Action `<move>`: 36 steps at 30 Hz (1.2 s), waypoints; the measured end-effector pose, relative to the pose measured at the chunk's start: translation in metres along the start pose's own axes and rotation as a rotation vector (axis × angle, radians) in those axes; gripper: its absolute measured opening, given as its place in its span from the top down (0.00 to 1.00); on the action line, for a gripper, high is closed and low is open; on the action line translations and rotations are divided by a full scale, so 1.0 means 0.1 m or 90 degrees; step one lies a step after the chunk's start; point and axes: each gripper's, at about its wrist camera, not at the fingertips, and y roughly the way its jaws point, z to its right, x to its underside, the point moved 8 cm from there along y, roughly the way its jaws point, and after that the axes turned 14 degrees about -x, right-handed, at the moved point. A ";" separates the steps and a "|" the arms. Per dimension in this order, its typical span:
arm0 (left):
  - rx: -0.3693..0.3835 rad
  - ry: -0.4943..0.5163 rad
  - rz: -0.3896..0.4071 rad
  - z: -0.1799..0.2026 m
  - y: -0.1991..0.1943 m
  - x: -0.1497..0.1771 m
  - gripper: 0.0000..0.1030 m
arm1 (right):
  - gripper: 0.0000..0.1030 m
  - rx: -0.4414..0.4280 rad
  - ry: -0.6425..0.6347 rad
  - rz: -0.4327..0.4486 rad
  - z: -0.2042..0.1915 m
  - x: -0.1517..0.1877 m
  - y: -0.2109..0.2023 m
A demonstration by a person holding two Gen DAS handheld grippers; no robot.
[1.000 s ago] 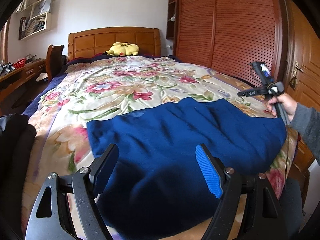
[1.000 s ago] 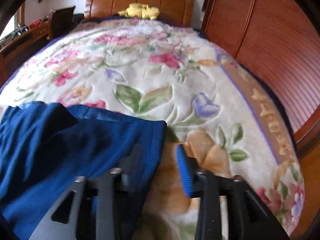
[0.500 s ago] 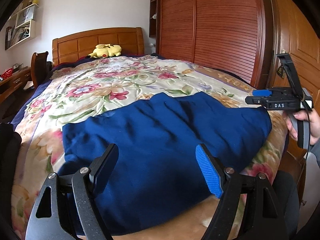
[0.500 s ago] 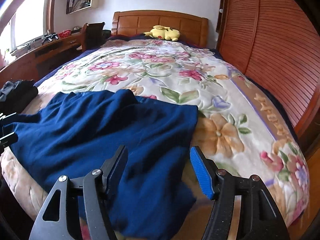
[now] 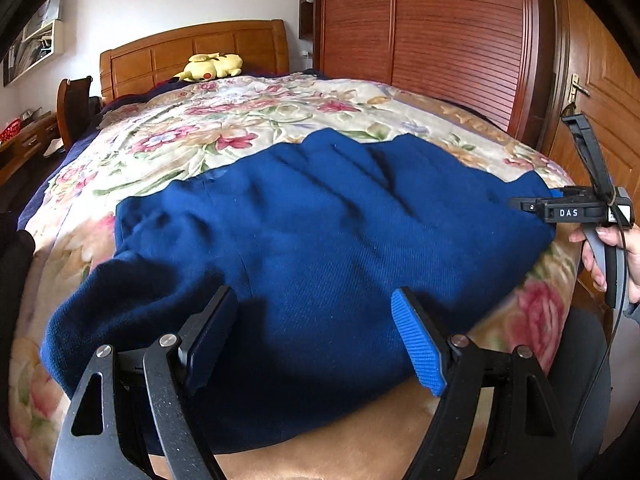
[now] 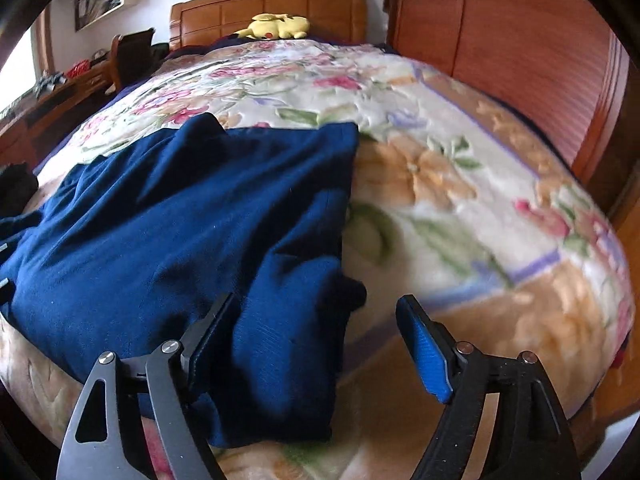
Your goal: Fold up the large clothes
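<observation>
A large dark blue garment (image 5: 320, 232) lies spread across the foot of the bed, folded over with soft wrinkles. It also shows in the right wrist view (image 6: 192, 216), its right edge hanging over the bed's front. My left gripper (image 5: 316, 336) is open and empty just above the garment's near edge. My right gripper (image 6: 316, 336) is open and empty over the garment's right corner. The right gripper also shows from the side in the left wrist view (image 5: 576, 208), at the garment's right end, held by a hand.
The bed carries a floral blanket (image 5: 248, 120). A yellow plush toy (image 5: 212, 66) lies at the wooden headboard (image 5: 192, 48). A wooden wardrobe (image 5: 420, 32) and door stand to the right. A desk and chair (image 6: 132, 56) stand to the left.
Both grippers have pulled back towards the bed's foot and dropped lower. The garment now lies flatter, with its near edge over the bed's front. Both grippers stayed open.
</observation>
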 end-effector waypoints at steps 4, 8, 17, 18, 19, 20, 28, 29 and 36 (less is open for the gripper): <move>0.001 0.001 -0.008 0.01 0.00 0.06 0.22 | 0.20 -0.018 0.025 -0.004 0.02 -0.02 0.01; 0.000 0.002 -0.009 0.02 0.00 0.07 0.22 | 0.20 -0.018 0.029 -0.007 0.03 0.02 -0.02; -0.010 -0.012 0.004 -0.15 -0.15 0.09 0.22 | 0.21 -0.068 0.063 -0.019 -0.07 0.21 0.03; -0.013 -0.022 0.008 -0.24 -0.19 0.11 0.22 | 0.21 -0.070 0.065 -0.015 -0.07 0.21 0.03; -0.018 -0.030 0.009 -0.30 -0.22 0.12 0.22 | 0.23 -0.073 0.064 -0.012 -0.07 0.20 0.03; -0.021 -0.040 0.011 -0.39 -0.25 0.14 0.22 | 0.26 -0.082 0.065 -0.010 -0.08 0.20 0.03; -0.073 -0.093 -0.016 -0.94 -0.26 0.34 0.22 | 0.68 -0.127 0.035 0.029 -0.19 0.09 -0.10; -0.061 -0.101 -0.029 -0.97 -0.22 0.39 0.22 | 0.69 -0.127 0.030 0.036 -0.20 0.05 -0.13; -0.042 -0.113 -0.036 -1.04 -0.23 0.45 0.22 | 0.74 -0.137 -0.036 0.116 -0.48 -0.39 -0.48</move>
